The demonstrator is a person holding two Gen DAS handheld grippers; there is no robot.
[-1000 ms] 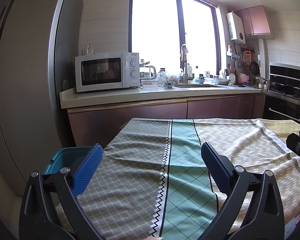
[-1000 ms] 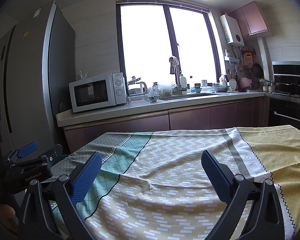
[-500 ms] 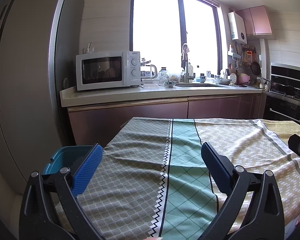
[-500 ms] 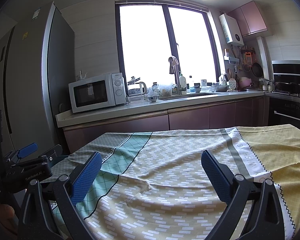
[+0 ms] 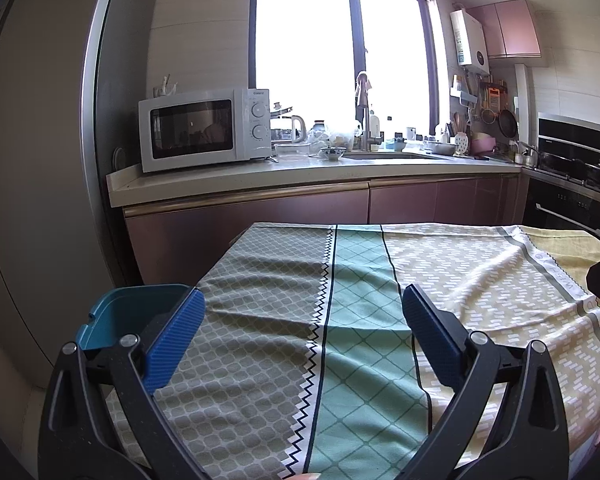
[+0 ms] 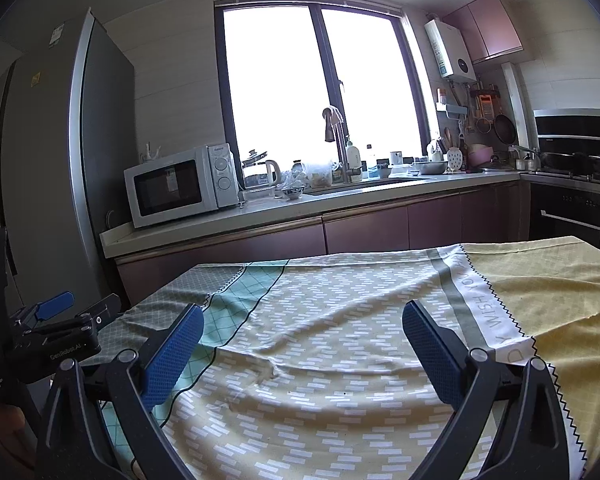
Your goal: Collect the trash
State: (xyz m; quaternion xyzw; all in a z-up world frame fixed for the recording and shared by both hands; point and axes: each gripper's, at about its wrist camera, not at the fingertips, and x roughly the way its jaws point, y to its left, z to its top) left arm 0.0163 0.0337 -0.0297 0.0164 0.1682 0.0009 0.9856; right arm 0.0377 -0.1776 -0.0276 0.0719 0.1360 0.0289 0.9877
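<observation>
Left wrist: left claw [image 5: 300, 312] wide, empty.

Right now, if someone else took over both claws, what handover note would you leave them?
Left claw: open, empty, over the grey-green end of the tablecloth.
Right claw: open, empty, over the cloth's yellow-patterned middle.
Teal bin: beside the table's left edge, just past the left claw; its inside is not visible.
Trash: none visible on the cloth in either view.
Done: cannot tell whether anything has been binned.
Left: look for trash outside these views, perhaps the cluttered counter, and carry it to the bin.
</observation>
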